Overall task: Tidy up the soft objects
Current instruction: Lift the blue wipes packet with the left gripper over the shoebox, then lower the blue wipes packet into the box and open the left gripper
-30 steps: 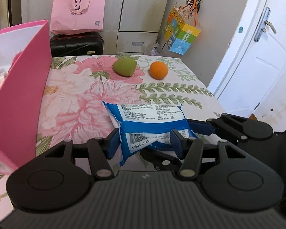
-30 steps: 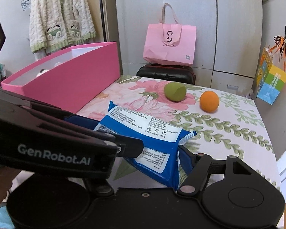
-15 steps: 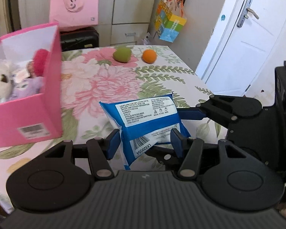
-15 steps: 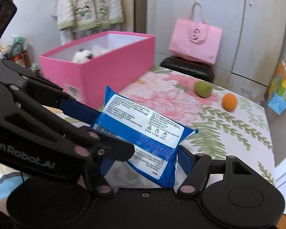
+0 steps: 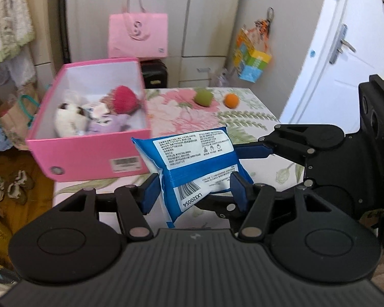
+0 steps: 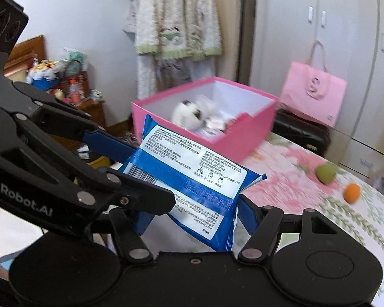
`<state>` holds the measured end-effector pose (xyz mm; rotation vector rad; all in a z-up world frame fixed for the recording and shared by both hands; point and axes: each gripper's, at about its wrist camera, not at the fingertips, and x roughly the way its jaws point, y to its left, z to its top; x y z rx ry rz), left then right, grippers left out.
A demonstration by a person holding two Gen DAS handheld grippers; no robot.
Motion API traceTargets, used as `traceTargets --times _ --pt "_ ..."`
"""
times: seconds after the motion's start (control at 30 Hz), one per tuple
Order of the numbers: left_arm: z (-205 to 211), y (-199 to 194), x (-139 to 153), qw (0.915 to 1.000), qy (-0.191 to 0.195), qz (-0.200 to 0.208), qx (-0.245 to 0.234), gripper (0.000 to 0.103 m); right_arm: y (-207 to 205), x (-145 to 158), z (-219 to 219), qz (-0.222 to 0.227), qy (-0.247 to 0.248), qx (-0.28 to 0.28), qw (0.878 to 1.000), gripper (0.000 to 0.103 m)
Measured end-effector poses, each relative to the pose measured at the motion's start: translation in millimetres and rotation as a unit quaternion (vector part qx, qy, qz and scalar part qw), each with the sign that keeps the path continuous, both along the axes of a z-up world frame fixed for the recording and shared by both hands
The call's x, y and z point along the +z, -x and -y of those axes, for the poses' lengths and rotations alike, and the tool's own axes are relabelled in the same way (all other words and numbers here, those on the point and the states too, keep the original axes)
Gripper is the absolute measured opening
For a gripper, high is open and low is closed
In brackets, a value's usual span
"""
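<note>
A blue and white wipes pack (image 5: 192, 163) is held in the air between both grippers. My left gripper (image 5: 194, 192) is shut on its near end. My right gripper (image 6: 192, 215) is shut on the same pack (image 6: 192, 179) from the other side; its fingers (image 5: 253, 151) show in the left wrist view. The pink box (image 5: 89, 158) stands on the flowered table to the left, open, with plush toys (image 5: 69, 120) and a red fuzzy ball (image 5: 124, 99) inside. A green soft ball (image 5: 203, 97) and an orange soft ball (image 5: 231, 100) lie at the table's far end.
A pink paper bag (image 5: 138, 35) sits on a black suitcase (image 5: 155, 76) behind the table. A colourful bag (image 5: 253, 58) hangs on the wall. A white door (image 5: 345, 58) is on the right. A knitted cardigan (image 6: 176, 18) hangs by the wall behind the box.
Both grippers have lifted the wipes pack up and back from the table. The pink box's inside and its plush toys have come into view.
</note>
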<state>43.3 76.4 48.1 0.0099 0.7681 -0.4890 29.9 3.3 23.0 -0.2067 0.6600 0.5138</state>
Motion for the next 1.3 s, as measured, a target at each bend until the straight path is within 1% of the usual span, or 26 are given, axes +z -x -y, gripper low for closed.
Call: traceTargets --times 0.1,0.23,0.4,0.5,0.57,0.67,0.77,0.93,1.0,1.1,1.3 --pt "-13.2 0.3 9.6 0.9998 0.0 0.011 0.016 0.057 -6.5 8.2 -11.2 0.002 -0.014 0.013 1.0 0.073" --pt "-27.9 -8.2 21.8 0.9988 0.001 0.036 0.033 0.057 -19.9 18.8 -26.0 0.016 -0.026 0.018 0.999 0.073" --pt "-44.5 -38.5 26.0 0.9965 0.02 0.056 0.059 0.057 -47.1 28.3 -36.6 0.043 -0.046 0.014 0.998 0.073" --pt "-51.2 -63.5 22.6 0.9959 0.029 0.054 0.067 0.057 -66.6 27.3 -39.0 0.047 -0.054 0.011 0.997 0.073" --pt "-52.7 -81.7 19.0 0.996 0.029 0.051 0.068 0.058 -82.2 24.1 -40.8 0.047 -0.051 0.007 0.998 0.073" --pt "-54.1 -113.2 11.9 0.9961 0.031 0.037 0.074 0.059 -106.3 17.9 -43.4 0.046 -0.044 0.003 0.998 0.073" --pt "-56.5 -140.6 0.9 0.9949 0.035 0.025 0.091 0.059 -134.7 9.8 -44.4 0.036 -0.046 0.001 0.998 0.073" --pt "-64.6 -177.2 -18.9 0.9932 0.044 -0.021 0.105 0.059 -176.0 -5.7 -47.6 -0.007 -0.039 0.015 0.999 0.073" --pt "-68.1 -186.8 -25.7 0.9925 0.046 -0.036 0.107 0.059 -187.4 -10.7 -49.9 -0.019 -0.03 0.027 0.999 0.073" --pt "-70.3 -195.8 -34.1 0.9916 0.045 -0.048 0.112 0.059 -197.6 -16.3 -53.5 -0.025 -0.013 0.041 0.999 0.073" --pt "-74.7 -205.6 -52.3 0.9891 0.047 -0.078 0.115 0.059 -209.3 -27.8 -56.1 -0.043 0.009 0.063 0.997 0.075"
